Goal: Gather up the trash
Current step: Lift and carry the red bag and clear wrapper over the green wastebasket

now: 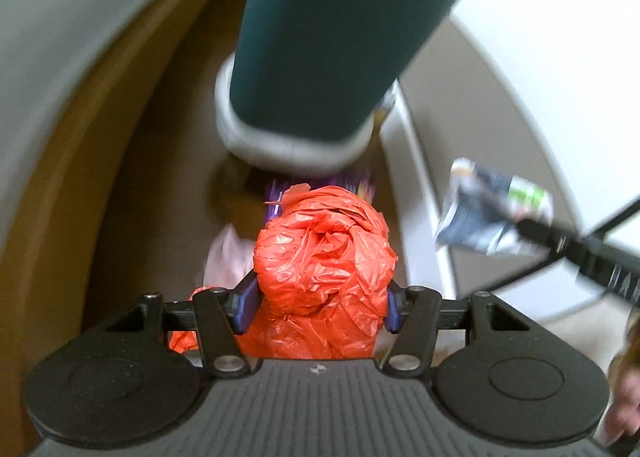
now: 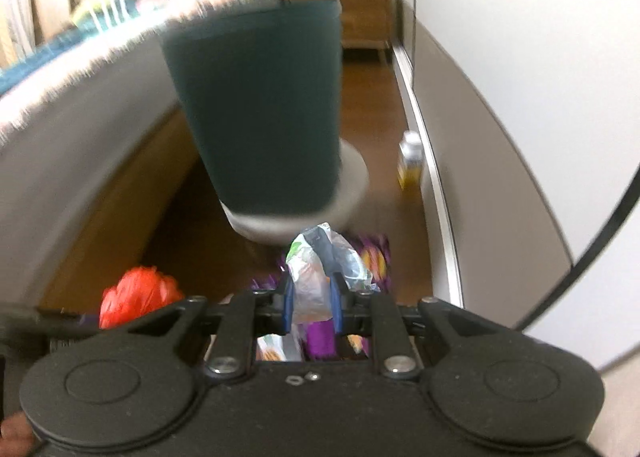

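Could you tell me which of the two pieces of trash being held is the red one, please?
It is the crumpled red plastic bag, clamped in the left gripper. The right gripper instead holds a crinkled wrapper that is whitish with green and dark print.

I see the bin (image 2: 260, 105) ahead on the floor (image 2: 372, 105): bed (image 2: 80, 129) to its left, bottle (image 2: 411, 159) right by the wall (image 2: 500, 77), wrappers (image 2: 376, 253), seemingly, before it.
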### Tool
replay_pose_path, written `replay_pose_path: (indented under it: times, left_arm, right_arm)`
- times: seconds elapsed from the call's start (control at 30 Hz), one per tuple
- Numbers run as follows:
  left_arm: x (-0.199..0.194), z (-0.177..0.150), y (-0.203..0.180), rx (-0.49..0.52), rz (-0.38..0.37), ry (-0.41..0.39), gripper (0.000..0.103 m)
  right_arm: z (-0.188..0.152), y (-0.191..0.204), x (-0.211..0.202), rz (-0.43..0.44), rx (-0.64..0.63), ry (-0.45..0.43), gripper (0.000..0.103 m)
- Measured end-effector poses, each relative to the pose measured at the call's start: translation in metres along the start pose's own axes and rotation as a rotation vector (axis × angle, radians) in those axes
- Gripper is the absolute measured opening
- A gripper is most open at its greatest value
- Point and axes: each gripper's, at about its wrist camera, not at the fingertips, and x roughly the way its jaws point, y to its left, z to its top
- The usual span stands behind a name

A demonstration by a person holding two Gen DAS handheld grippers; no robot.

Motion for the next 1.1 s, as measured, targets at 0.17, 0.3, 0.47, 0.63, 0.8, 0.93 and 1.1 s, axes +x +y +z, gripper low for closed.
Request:
replay_pose_path:
  times: [0.17,0.3,0.47,0.63,0.8,0.93,1.1]
  left_arm:
    - [-0.042,0.056,-0.021,-0.005,-0.048,-0.139,0.057]
    - [-0.059,0.094,-0.038,0.022,-0.049,-0.210,0.057]
    - [-0.069,0.140,-0.051,0.024,-0.074,-0.274,0.057]
    - [-0.084,0.191,-0.052,-0.017,-0.134,-0.335,0.058]
    - [-0.076,0.237,-0.054,-0.042,-0.152,-0.401,0.058]
    - [-0.059,0.265,-0.052,-0.042,-0.160,-0.425,0.058]
    - [-0.038,0.285,-0.044,-0.068,-0.186,-0.419,0.058]
  right_arm:
    - [0.035,0.003,-0.023,0.046,0.003,-0.105,0.018]
    - [0.068,0.000,-0.034,0.067,0.012,-0.186,0.018]
    - [0.108,-0.004,-0.035,0.105,0.052,-0.253,0.018]
    - [0.152,0.004,-0.027,0.137,0.038,-0.303,0.018]
    - [0.185,0.013,-0.002,0.181,0.026,-0.302,0.018]
    - [0.200,0.023,0.027,0.161,-0.007,-0.272,0.018]
    - [0.206,0.037,0.066,0.119,-0.058,-0.203,0.018]
